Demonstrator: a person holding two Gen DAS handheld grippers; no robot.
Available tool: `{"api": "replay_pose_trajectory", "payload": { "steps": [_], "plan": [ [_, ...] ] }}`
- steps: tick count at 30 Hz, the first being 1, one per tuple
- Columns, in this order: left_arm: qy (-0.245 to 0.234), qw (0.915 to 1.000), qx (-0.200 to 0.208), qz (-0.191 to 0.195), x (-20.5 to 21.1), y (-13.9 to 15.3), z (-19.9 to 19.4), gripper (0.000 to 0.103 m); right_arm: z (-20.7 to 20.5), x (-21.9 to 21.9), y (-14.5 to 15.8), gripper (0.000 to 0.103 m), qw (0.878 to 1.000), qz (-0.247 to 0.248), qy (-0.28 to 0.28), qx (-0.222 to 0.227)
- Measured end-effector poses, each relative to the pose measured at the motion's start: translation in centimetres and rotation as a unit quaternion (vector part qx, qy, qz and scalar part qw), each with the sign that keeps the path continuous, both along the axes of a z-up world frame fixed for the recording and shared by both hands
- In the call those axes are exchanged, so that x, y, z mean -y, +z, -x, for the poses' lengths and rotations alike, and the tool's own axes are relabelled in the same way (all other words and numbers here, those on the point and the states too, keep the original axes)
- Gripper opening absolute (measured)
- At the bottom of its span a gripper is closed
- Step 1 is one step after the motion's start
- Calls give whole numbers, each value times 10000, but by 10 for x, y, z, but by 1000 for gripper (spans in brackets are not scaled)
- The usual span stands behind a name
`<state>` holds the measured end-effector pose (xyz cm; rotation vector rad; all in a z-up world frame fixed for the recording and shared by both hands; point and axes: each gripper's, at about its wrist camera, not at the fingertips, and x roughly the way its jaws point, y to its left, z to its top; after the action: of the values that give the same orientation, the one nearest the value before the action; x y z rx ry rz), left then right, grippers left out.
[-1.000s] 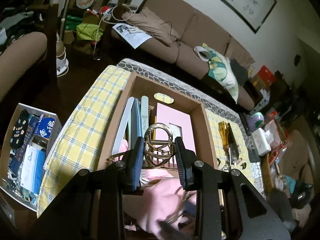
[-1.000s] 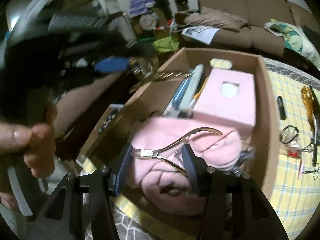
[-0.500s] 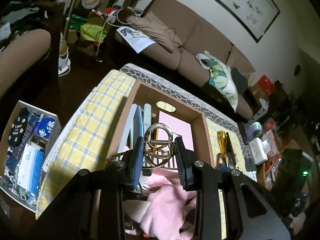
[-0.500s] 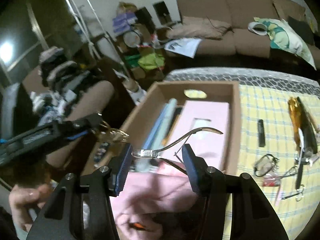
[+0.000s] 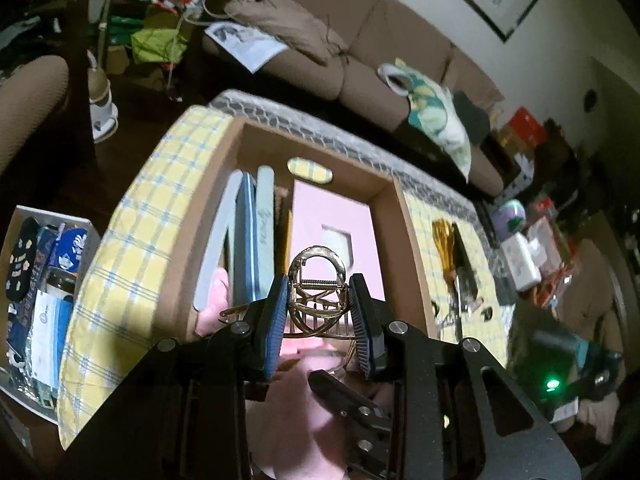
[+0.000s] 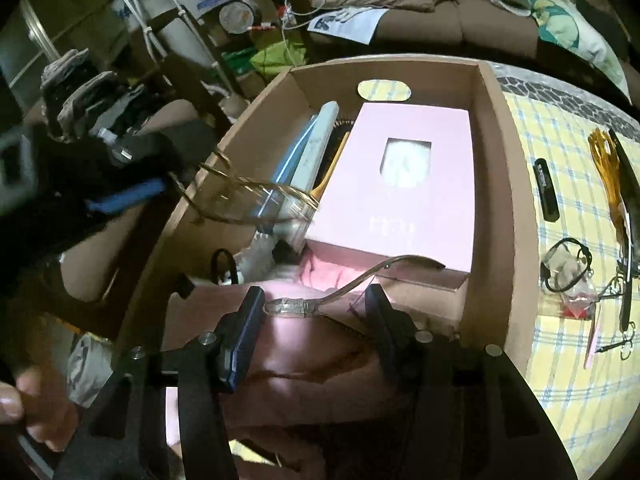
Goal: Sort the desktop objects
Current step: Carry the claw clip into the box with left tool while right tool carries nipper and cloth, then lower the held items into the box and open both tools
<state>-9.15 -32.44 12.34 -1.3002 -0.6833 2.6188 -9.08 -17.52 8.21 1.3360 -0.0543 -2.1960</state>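
My left gripper (image 5: 320, 312) is shut on a gold metal hair claw clip (image 5: 318, 292), held above the near end of an open cardboard box (image 5: 414, 256). My right gripper (image 6: 316, 312) is shut on silver cuticle nippers (image 6: 352, 284), held over the same box (image 6: 494, 184) above a pink cloth (image 6: 320, 344). The box holds a pink carton (image 6: 408, 184), nail files (image 5: 256, 236) and the pink cloth. In the right wrist view the left gripper with the gold clip (image 6: 256, 200) hangs over the box's left wall.
The box sits on a yellow checked cloth (image 5: 132, 232). Right of it lie gold scissors (image 6: 608, 168), a black bar (image 6: 546, 190), a hair tie (image 6: 564, 264) and small tools. A bin of packets (image 5: 36, 296) stands on the floor at left. A brown sofa (image 5: 360, 60) is behind.
Both grippers dipped back toward the box after rising; the right gripper now hangs low over the pink cloth again. Both still hold their items.
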Motion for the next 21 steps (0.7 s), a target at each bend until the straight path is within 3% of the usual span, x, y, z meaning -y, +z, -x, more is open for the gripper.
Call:
{"api": "replay_pose_trajectory", "payload": {
  "steps": [3, 5, 6, 11, 21],
  "plan": [
    [-168, 9997, 190, -23, -7, -9, 3, 28, -8, -1, 4, 55, 9998, -81, 196, 36],
    [-288, 9992, 279, 39, -14, -12, 4, 28, -18, -8, 11, 68, 9996, -167, 198, -136],
    [-363, 9987, 349, 106, -19, -13, 4, 28, -21, -12, 14, 70, 9995, -152, 180, -191],
    [-561, 9962, 575, 341, -38, -21, 6, 28, -35, -40, 30, 70, 9991, -67, -1, -417],
    [-602, 9905, 951, 789, -78, -51, 41, 28, -33, -79, 43, 70, 9984, 300, -306, -356]
  ]
}}
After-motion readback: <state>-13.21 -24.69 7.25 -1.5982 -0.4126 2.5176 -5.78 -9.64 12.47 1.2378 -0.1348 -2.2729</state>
